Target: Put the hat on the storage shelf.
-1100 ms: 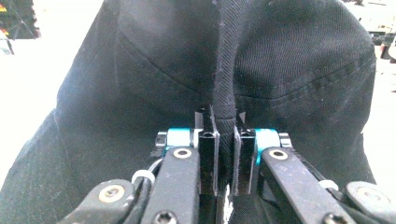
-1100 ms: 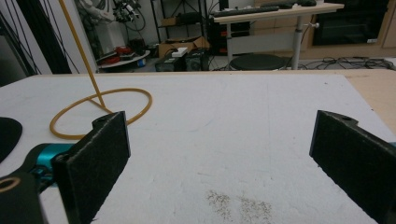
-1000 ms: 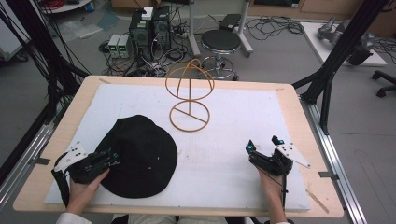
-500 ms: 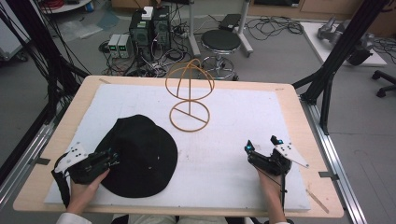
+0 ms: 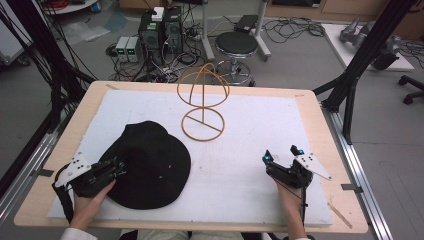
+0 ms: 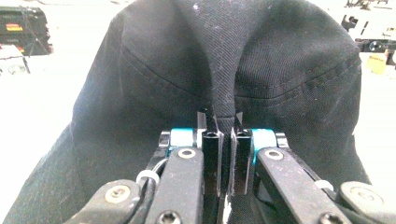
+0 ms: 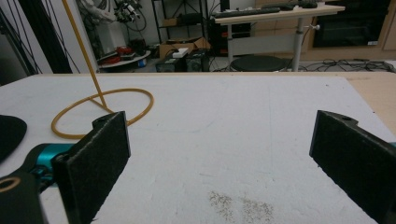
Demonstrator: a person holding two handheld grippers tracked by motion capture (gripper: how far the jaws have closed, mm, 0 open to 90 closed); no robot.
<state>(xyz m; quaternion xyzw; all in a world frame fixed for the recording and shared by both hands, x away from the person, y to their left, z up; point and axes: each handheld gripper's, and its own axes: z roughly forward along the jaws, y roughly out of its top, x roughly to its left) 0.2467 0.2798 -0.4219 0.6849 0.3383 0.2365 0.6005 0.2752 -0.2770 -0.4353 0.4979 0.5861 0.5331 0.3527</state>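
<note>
- We see the left gripper at the near left of the white table mat, its jaws pinched narrow on a fold of a black hat — the brim edge, as far as we can judge.
- In the left gripper view the cloth bunches into a ridge running straight ahead from the closed jaws, and the hat spreads out flat beyond them.
- The right gripper rests at the near right, well apart from the hat, jaws wide and holding nothing.
- Ahead of both grippers, between them and farther up the mat, stands an orange wire hat stand; from the right gripper it lies forward and to its left.
- We judge the grasp step is done — the lift has not begun.
- Next, we think, the left gripper must raise the hat and carry it forward to the stand, with the right free to steady the far brim.
</note>
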